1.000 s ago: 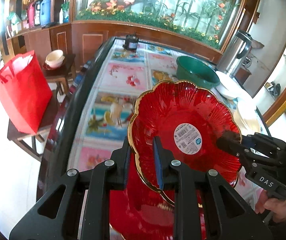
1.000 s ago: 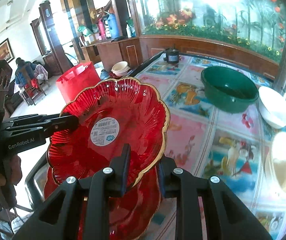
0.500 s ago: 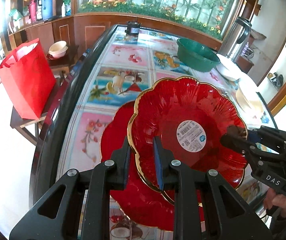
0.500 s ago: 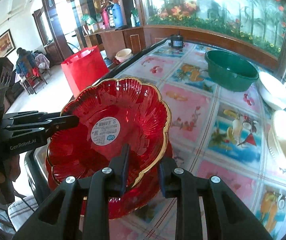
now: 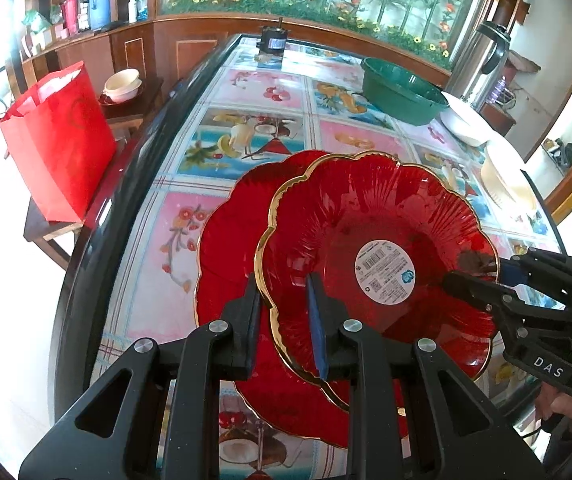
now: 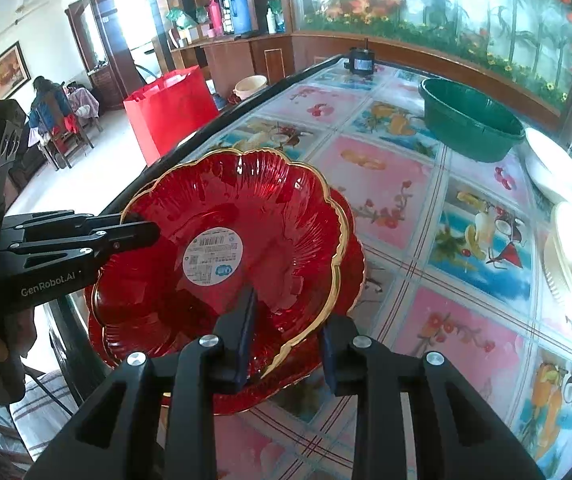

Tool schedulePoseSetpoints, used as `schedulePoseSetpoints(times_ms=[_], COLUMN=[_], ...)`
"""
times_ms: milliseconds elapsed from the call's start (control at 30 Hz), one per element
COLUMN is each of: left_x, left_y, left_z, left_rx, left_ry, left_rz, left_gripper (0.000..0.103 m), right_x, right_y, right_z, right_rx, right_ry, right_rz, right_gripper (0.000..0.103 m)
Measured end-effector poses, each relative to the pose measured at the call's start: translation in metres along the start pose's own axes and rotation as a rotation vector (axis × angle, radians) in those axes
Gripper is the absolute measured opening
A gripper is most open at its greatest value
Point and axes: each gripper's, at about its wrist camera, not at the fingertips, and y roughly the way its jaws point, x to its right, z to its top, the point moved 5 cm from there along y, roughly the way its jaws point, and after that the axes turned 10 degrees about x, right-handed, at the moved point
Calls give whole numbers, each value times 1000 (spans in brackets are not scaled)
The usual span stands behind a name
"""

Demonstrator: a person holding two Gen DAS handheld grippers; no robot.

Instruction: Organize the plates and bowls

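Upper red plate (image 5: 370, 208) over lower red plate (image 5: 230, 240) near the table's (image 5: 270, 92) near edge, left gripper (image 5: 284, 312) clamping its rim, right gripper's (image 6: 286, 332) jaws just loosening, rim between them

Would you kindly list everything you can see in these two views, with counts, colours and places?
upper plate: one, red with gold rim and white sticker, held tilted over the lower plate
lower plate: one, red with gold rim, on the table's near end
basin: one, green, far right of the table
white dish: one, beside the basin
cream dish: one, right edge
black device: one, far end
flask: one, steel, behind the basin
bag: one, red, on a stool left of the table
cream bowl: one, beyond the bag
table: one, fruit-print cover
left gripper: black, shut on the upper plate's rim
right gripper: black, jaws have just been opening, opposite rim between them
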Motion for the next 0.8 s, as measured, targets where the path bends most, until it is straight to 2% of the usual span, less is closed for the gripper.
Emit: schedulePoseSetpoints(times_ms=[167, 600, 800], left_x=[0, -1, 0], left_y=[4, 12, 14], left_z=[-3, -3, -3], left_rx=[-9, -28, -22], left_ry=[3, 9, 35], left_rz=[8, 23, 53], left_gripper=[22, 23, 24], right_x=[-2, -1, 4], right_y=[4, 4, -2], right_z=[-3, -1, 3], right_rx=[-20, -57, -59], right_ry=[-14, -26, -15], right_rz=[-10, -5, -3], right_gripper=[33, 34, 35])
